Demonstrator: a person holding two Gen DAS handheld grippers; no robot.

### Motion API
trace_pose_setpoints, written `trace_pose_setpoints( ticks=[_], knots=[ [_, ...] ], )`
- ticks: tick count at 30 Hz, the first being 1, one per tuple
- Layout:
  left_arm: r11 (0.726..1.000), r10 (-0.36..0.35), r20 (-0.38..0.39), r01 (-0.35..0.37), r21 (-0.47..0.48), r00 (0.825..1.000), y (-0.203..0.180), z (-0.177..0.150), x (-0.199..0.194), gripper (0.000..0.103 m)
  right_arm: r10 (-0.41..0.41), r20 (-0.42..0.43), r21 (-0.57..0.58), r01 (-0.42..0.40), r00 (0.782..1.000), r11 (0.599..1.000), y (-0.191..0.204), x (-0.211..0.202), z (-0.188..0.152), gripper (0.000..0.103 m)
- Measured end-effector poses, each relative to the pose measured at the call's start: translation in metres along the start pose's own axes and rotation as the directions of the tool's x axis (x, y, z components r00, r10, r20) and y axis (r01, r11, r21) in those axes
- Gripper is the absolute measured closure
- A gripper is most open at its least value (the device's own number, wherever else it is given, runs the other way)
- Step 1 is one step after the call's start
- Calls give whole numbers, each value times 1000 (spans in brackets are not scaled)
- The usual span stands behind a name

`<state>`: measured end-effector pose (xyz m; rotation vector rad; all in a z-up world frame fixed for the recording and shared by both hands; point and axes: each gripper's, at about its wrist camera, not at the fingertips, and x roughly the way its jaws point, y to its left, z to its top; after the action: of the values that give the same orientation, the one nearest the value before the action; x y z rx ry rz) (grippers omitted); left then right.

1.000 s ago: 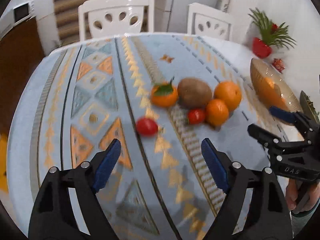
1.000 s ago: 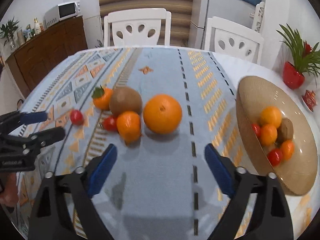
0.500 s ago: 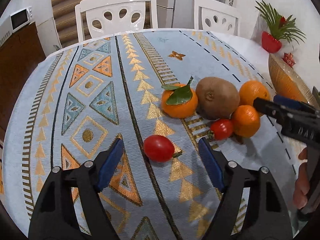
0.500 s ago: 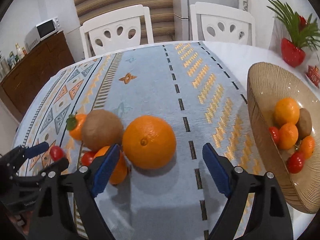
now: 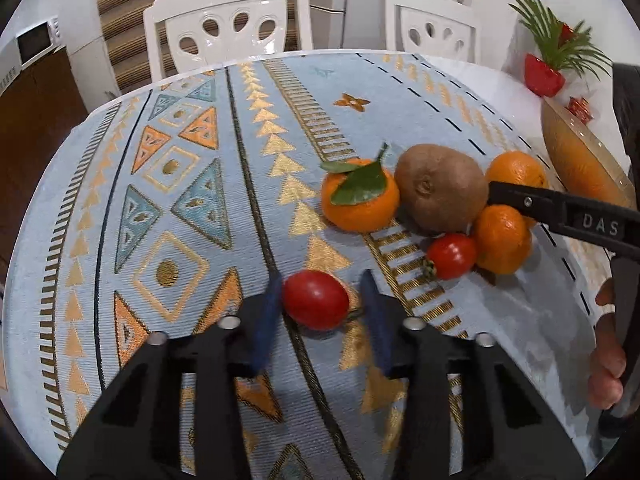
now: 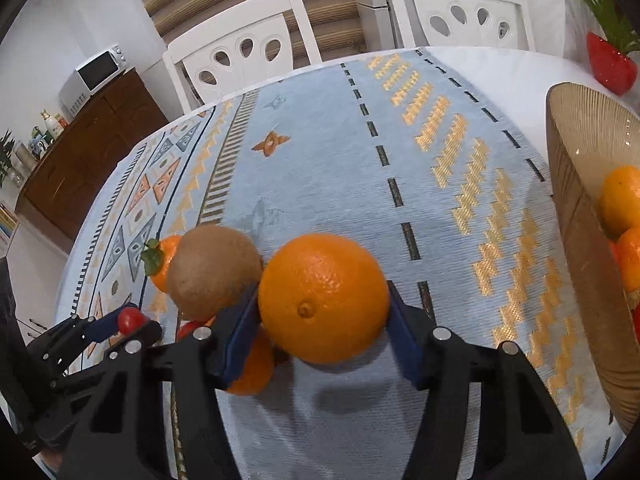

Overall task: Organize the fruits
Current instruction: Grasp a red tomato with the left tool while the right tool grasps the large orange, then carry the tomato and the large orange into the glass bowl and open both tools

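On the patterned tablecloth, my left gripper (image 5: 320, 290) is closing on a red tomato (image 5: 316, 300); both blue pads sit against its sides. The right wrist view also shows that gripper (image 6: 132, 325) holding the tomato. My right gripper (image 6: 322, 292) is closing on the large orange (image 6: 324, 296), with a pad touching each side. One of its fingers (image 5: 560, 212) crosses the fruit pile in the left wrist view. Beside the orange lie a kiwi (image 5: 440, 188), a leafy mandarin (image 5: 360, 196), a small mandarin (image 5: 500, 240) and a second tomato (image 5: 450, 256).
A ribbed amber bowl (image 6: 576, 240) at the right holds oranges (image 6: 622, 200) and more fruit. Two white chairs (image 5: 228, 28) (image 6: 460, 12) stand behind the table. A red plant pot (image 5: 544, 76) sits at the far right. A hand (image 5: 608, 360) holds the right gripper.
Both grippers came down and forward to the fruit. The left jaws narrowed from wide open onto the tomato. The right jaws narrowed onto the large orange.
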<state>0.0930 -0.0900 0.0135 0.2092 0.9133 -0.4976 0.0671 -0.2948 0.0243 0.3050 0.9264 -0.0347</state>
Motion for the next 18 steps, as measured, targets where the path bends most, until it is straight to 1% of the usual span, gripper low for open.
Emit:
trace_pose_setpoints(
  ticks=[2,5,8,11,14,16,18],
  knots=[
    [1000,14,7,-14,7,1000,-1,-1,-1,73,-2,5,-5,2,1000,1000,1,-1,-2,45],
    [1000,3,17,-3,5,1000,-2,-1,-3,73,7,5,4,-7,1000,1000,-2,-2,-2,45],
    [1000,-11,44,10,10,999,-3,-1,-9,74,14,13,27,-15,1000,1000,-7,-7,-3,46],
    [1000,-29,77,28,12,997,-7,0,-20,74,45,18,41,-46,999,998,-9,-17,-3,46],
    [999,-22,99,19,31,995,-16,-1,-34,74,70,42,32,-72,997,997,-6,-36,-4,46],
    [999,-33,115,29,35,993,-22,0,-44,74,90,67,19,-92,994,996,-3,-55,-5,46],
    [998,-47,124,40,57,991,-34,4,-55,74,92,98,-6,-92,991,996,-2,-73,-5,46]
  ],
)
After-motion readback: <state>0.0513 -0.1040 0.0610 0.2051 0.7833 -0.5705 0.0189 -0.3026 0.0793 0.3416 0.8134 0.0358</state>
